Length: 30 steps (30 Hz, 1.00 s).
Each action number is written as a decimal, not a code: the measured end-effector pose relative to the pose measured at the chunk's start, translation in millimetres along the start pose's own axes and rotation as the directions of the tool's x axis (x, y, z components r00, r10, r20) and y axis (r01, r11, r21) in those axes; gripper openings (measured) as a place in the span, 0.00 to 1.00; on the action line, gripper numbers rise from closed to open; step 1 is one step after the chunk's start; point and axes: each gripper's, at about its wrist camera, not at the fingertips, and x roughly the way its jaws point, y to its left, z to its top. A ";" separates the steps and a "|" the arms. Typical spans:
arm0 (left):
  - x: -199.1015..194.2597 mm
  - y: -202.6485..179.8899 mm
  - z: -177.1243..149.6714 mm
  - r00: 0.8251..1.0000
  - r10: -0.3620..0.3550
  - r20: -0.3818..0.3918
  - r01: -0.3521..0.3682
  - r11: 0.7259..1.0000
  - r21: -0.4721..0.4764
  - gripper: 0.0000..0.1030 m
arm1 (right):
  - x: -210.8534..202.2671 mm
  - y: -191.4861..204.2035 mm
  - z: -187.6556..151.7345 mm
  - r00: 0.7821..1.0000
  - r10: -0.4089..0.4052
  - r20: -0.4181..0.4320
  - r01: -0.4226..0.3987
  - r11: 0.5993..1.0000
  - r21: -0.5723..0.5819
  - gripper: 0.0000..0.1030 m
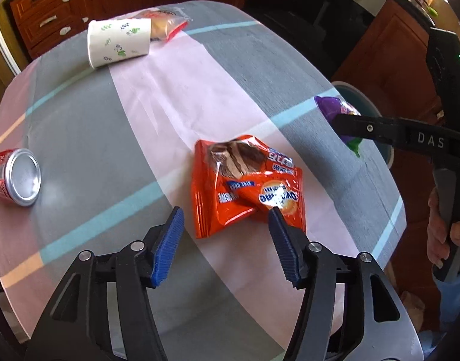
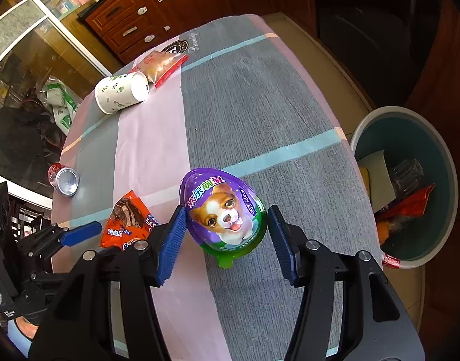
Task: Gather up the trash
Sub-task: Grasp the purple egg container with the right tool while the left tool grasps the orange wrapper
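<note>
Both views are bright and sharp at the centre. Daylight falls on the counter (image 1: 157, 96), and the can (image 1: 22, 177) end and orange wrapper (image 1: 245, 189) show white glare. Fisheye bending curves the counter edges, and the corners go black. Cabinets (image 2: 133, 21) behind sit dim, and the window (image 2: 25, 30) side looks washed out.
</note>
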 end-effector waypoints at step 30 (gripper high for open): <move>-8.0 -41.8 24.3 0.992 0.079 0.095 -0.080 0.997 0.005 0.11 | -13.5 -43.4 -10.9 0.999 0.034 0.023 -0.036 0.995 0.098 0.52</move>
